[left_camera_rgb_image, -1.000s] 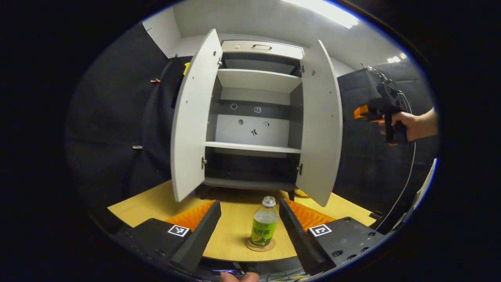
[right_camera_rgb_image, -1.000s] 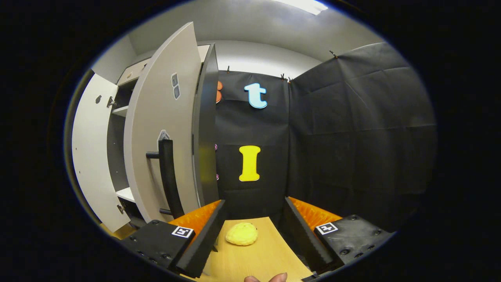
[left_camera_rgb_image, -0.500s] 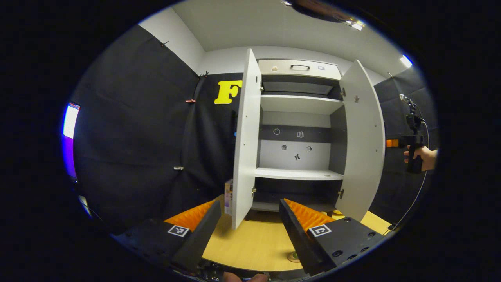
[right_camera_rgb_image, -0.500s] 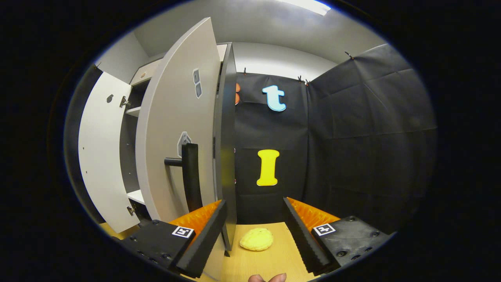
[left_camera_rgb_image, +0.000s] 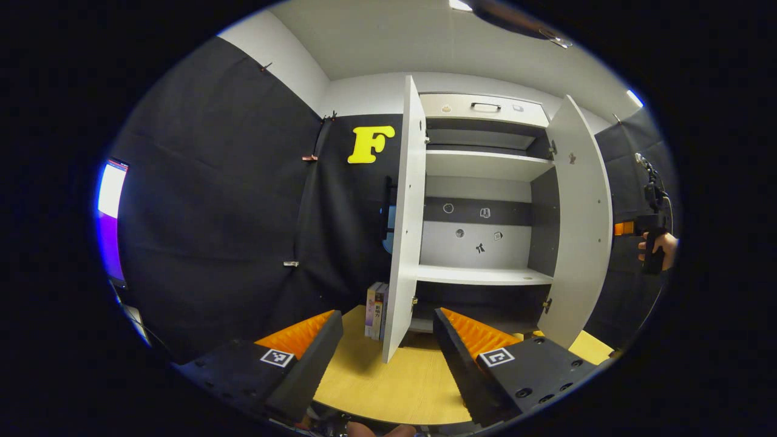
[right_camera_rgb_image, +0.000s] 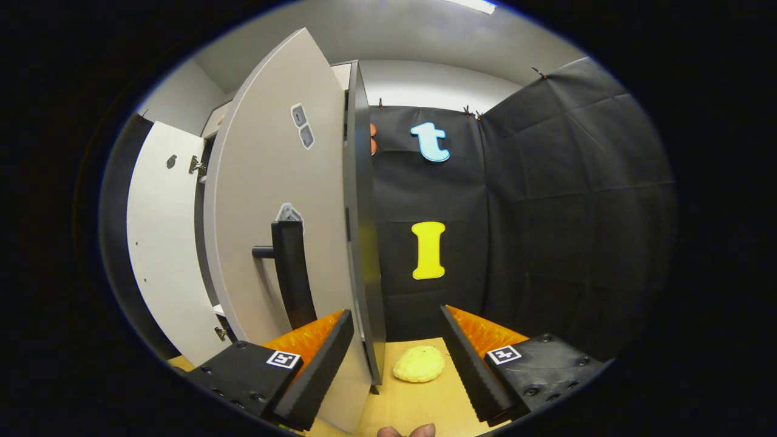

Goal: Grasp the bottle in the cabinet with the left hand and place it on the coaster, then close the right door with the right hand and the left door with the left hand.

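Note:
The white cabinet (left_camera_rgb_image: 479, 276) stands on the wooden table (left_camera_rgb_image: 394, 388) with both doors swung out. In the left gripper view the left door (left_camera_rgb_image: 405, 230) is seen nearly edge-on straight ahead and the right door (left_camera_rgb_image: 578, 224) at the right. My left gripper (left_camera_rgb_image: 388, 358) is open and holds nothing, a short way in front of the left door's lower corner. In the right gripper view the right door's outer face (right_camera_rgb_image: 273, 200) with its dark handle (right_camera_rgb_image: 291, 273) is close ahead on the left. My right gripper (right_camera_rgb_image: 394, 364) is open, and the door's lower edge reaches between its fingers.
Some books (left_camera_rgb_image: 376, 301) stand on the table behind the left door. A yellow soft object (right_camera_rgb_image: 419, 364) lies on the table beside the cabinet's dark side panel (right_camera_rgb_image: 364, 243). A lit screen (left_camera_rgb_image: 109, 212) glows far left. A hand holds the other gripper (left_camera_rgb_image: 652, 243) beyond the right door.
The left gripper view has swung left, off the bottle standing on its coaster, to face the left door's edge. My right gripper has come closer to the right door's outer face.

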